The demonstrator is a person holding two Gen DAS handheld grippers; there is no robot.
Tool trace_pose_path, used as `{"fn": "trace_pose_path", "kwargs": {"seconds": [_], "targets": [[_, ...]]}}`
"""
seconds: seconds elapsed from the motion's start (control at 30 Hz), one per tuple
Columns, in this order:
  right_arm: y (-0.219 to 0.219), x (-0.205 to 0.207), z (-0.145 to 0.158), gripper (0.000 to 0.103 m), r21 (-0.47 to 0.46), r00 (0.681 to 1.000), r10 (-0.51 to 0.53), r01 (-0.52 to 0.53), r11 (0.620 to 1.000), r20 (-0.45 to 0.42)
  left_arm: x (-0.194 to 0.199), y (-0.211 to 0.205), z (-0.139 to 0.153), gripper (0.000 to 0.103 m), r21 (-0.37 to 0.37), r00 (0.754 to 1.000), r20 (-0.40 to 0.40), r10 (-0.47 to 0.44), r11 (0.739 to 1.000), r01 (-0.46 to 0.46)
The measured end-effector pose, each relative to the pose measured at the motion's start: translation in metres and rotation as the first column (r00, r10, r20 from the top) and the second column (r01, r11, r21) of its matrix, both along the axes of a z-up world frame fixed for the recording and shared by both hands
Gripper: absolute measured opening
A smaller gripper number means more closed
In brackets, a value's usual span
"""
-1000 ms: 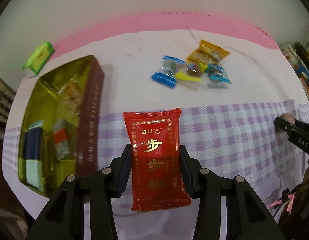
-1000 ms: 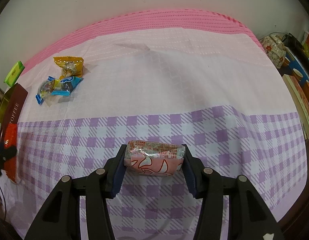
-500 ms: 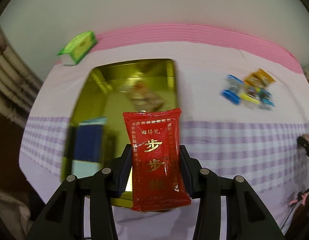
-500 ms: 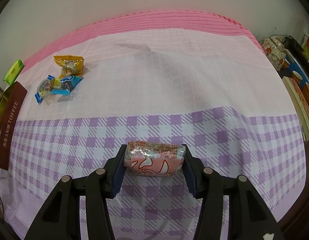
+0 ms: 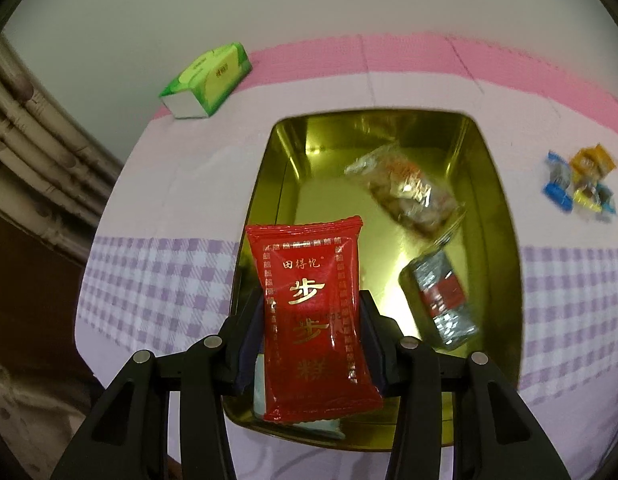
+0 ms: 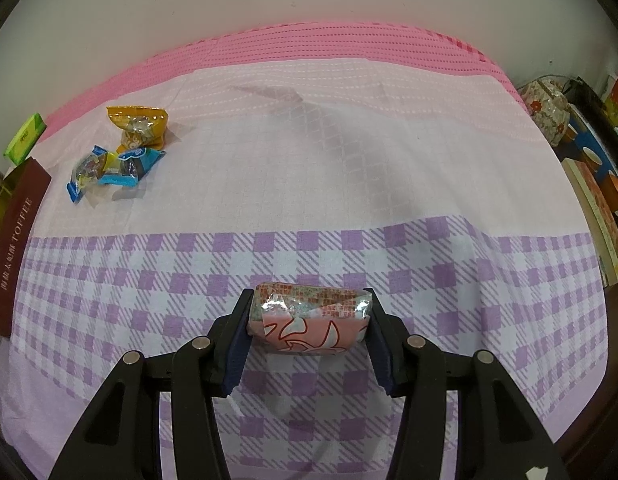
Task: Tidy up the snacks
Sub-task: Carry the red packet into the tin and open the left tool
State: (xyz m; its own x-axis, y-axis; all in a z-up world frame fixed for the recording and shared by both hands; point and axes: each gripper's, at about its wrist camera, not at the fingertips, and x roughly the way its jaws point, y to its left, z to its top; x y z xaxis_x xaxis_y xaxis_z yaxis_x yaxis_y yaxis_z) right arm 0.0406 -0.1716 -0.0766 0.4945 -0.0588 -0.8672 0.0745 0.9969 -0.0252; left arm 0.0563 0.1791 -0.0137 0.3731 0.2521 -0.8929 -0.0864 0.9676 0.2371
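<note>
My left gripper is shut on a red snack packet with gold characters, held above the near left part of a gold tin. Inside the tin lie a clear packet of nuts, a silver and red packet and a pale packet mostly hidden under the red one. My right gripper is shut on a pink and white wrapped snack, above the purple checked cloth. A cluster of small candies lies at the far left; the same candies appear right of the tin.
A green tissue box sits behind the tin near the wall. The tin's dark red side shows at the left edge of the right wrist view. Books and a floral pot crowd the table's right edge.
My left gripper has carried the red packet leftward, from beside the tin to over its inside. The right gripper and its snack have stayed still.
</note>
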Motion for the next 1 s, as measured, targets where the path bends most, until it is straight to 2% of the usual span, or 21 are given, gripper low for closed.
{"fn": "trace_pose_path", "kwargs": {"seconds": [0.13, 0.53, 1.0], "targets": [[0.002, 0.000, 0.000, 0.048, -0.008, 1.000, 0.004, -0.004, 1.000, 0.000, -0.001, 0.005, -0.011, 0.046, 0.003, 1.000, -0.019, -0.010, 1.000, 0.010], [0.004, -0.001, -0.001, 0.049, -0.015, 1.000, 0.008, -0.008, 1.000, 0.000, 0.002, 0.010, -0.017, 0.046, 0.029, 0.997, -0.016, -0.071, 0.997, 0.072], [0.008, -0.001, -0.001, 0.048, -0.029, 1.000, 0.016, -0.016, 0.999, 0.001, -0.003, 0.013, -0.016, 0.051, -0.029, 0.996, -0.014, -0.084, 0.996, 0.083]]}}
